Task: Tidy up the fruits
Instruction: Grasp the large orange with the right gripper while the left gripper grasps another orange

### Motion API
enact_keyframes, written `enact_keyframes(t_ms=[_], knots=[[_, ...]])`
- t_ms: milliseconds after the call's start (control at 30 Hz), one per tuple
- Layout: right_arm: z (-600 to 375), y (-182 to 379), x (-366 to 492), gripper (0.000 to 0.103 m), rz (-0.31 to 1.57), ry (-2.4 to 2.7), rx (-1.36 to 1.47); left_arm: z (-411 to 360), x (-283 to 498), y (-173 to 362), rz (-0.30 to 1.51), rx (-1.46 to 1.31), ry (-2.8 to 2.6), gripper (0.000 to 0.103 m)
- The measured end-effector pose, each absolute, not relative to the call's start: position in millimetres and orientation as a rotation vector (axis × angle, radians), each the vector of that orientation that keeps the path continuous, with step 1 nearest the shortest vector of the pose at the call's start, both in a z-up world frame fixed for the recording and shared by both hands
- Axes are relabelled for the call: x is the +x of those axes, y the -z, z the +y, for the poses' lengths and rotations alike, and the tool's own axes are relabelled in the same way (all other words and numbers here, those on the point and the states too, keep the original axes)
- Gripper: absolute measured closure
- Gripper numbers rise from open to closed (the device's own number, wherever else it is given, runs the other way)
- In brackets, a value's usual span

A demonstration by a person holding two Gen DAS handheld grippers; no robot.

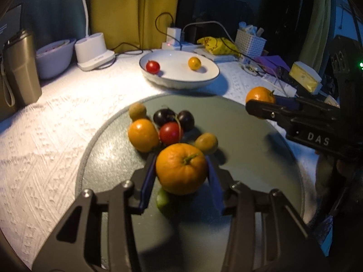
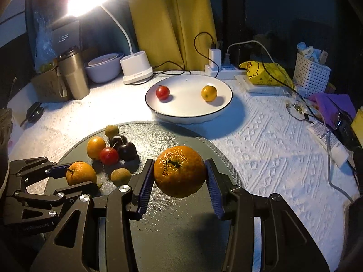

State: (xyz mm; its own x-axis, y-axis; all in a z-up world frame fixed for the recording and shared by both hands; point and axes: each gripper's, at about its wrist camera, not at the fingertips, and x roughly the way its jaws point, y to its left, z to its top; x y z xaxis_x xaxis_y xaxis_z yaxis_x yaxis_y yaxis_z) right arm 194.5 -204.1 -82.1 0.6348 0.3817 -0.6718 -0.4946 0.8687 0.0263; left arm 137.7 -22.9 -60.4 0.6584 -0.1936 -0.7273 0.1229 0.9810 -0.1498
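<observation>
The left gripper (image 1: pixel 181 176) has its jaws closed partway on a round, pebbly-skinned orange mandarin (image 1: pixel 181 168), blue ribbed pads pressing its two sides at the widest girth, stem facing the camera. It looks light and slightly soft, so a gentle squeeze across the middle should hold without bruising; the waxy peel could slip. Ahead of these jaws, on the grey round mat (image 1: pixel 249 140), lies a cluster of small fruits (image 1: pixel 163 129). Beyond that, the white dark-rimmed plate (image 2: pixel 188 111) on the white-clothed counter carries a red tomato and a yellow fruit. The right gripper (image 2: pixel 180 176) likewise has its jaws clamped partway on a second orange mandarin (image 2: pixel 180 171), apparently lifted clear of the mat.
</observation>
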Motion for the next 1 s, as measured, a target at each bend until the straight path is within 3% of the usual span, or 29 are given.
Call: enact_keyframes(t_ms=[1000], knots=[[-206, 46, 239, 0.056, 0.646, -0.493, -0.148, -9, 201, 8, 0.718, -0.047, 0.189, 0.058]])
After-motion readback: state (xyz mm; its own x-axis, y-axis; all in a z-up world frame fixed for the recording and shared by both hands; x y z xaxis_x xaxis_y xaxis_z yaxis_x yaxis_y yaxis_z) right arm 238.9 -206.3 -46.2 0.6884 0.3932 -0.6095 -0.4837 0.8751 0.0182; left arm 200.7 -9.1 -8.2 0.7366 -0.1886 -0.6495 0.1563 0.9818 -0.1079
